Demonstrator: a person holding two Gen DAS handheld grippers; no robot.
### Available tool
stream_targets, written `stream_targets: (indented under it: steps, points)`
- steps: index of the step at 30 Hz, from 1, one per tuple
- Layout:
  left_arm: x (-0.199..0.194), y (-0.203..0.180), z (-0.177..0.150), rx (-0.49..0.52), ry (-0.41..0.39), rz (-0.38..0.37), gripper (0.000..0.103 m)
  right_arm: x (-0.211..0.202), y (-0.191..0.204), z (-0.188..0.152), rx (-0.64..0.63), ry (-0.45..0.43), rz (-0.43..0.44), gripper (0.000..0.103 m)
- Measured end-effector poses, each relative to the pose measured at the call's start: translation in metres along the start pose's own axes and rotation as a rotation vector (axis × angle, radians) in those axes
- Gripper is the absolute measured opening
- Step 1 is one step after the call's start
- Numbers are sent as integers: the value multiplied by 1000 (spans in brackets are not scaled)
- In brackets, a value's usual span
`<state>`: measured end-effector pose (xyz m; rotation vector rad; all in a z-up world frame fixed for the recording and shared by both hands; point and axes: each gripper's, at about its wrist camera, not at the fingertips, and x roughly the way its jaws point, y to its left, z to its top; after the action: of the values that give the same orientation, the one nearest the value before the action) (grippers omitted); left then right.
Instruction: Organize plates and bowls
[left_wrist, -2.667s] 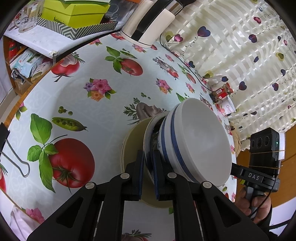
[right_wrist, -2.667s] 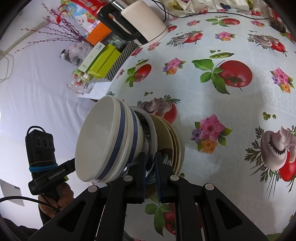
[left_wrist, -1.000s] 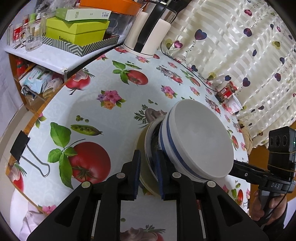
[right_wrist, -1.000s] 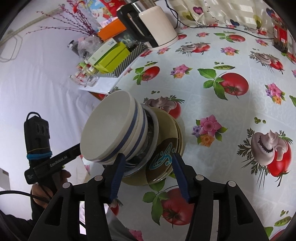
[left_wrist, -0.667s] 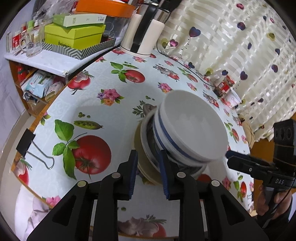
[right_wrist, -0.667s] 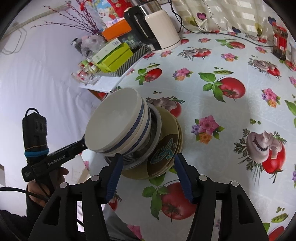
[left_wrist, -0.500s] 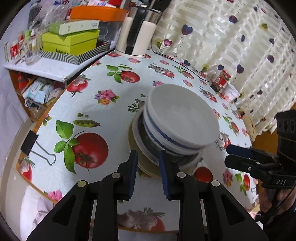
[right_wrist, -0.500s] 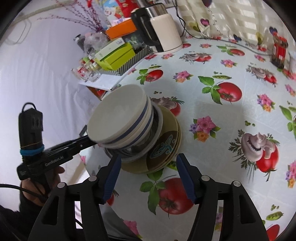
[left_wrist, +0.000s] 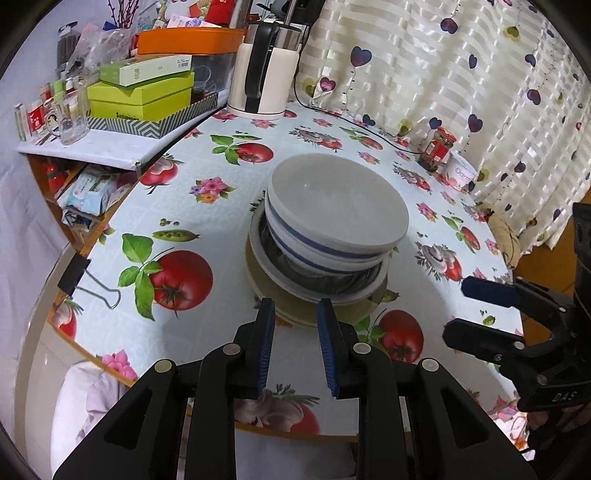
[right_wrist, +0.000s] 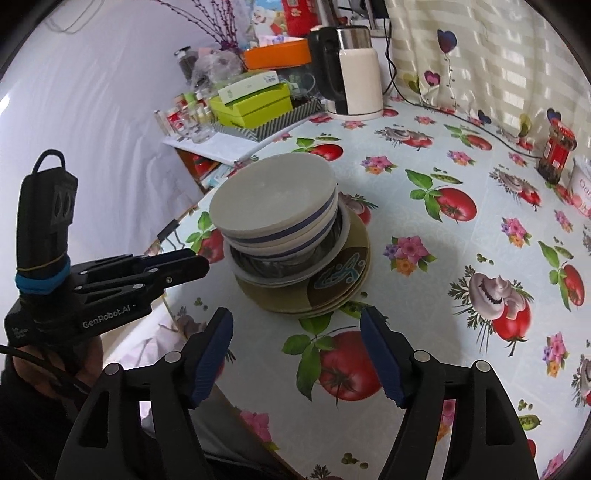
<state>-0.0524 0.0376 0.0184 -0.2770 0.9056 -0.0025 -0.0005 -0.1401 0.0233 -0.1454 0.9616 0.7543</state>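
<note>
A stack of dishes stands on the tomato-print tablecloth: white bowls with a blue stripe on top, a shiny bowl and a white plate under them, olive plates at the bottom. My left gripper hovers just in front of the stack's near rim, open, with nothing between its blue pads. In the right wrist view the left gripper shows beside the stack. My right gripper is back from the plates, its jaws opening wide and empty. It also appears at the right as the other gripper.
A white kettle and green boxes stand at the back left on a shelf. A red-lidded jar and a cup sit by the curtain. A binder clip grips the table's near-left edge. A hand holds the left gripper.
Both grippers have let go of the plates' rim and drawn back from the stack. The right jaws have spread much wider, the left only a little. The stack now rests on the table.
</note>
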Motion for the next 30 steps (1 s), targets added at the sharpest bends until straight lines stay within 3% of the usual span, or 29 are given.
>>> stream_targets:
  steps: [17, 30]
  points:
    - [-8, -7, -11, 28, -22, 58, 24, -9, 15, -16, -38, -6, -31, 76]
    - [5, -2, -14, 17, 5, 86, 24, 1, 15, -15, -54, 19, -37, 77]
